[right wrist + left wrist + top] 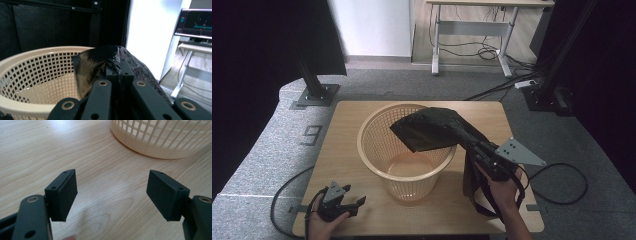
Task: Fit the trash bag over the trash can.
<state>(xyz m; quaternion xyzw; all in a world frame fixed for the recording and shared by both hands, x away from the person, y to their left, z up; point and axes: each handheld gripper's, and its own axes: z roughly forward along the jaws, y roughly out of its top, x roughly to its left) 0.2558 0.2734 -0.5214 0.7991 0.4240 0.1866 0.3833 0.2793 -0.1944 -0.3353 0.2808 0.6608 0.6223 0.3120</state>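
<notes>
Grey carpet [262, 150] runs around a pale wooden worktop [347, 150], and a white desk frame [472, 30] with loose cables under it stands against the far wall. On the worktop sits a cream plastic mesh basket [377, 145], round and open at the top, a little back from the near edge. The right gripper [472, 145] reaches in from the near right, its grey three-cornered plate tipped outward, and its fingers are pressed together on a black plastic bag [427, 127]. The bag spreads out flat from the grip over the right side of the basket's rim, partly covering the opening, while more of the plastic hangs down beside the person's right hand [504, 192] toward the worktop. In the right gripper view the crumpled glossy sheet [100, 60] rises just beyond the closed fingers, with the basket's lattice wall [37, 72] to the left of it. The left gripper [357, 202] rests low at the near left corner of the worktop, well apart from the bag, held by the left hand [319, 225]. Its fingers [65, 192] stand wide apart with bare wood between them, pointing toward the base of the basket [160, 142].
</notes>
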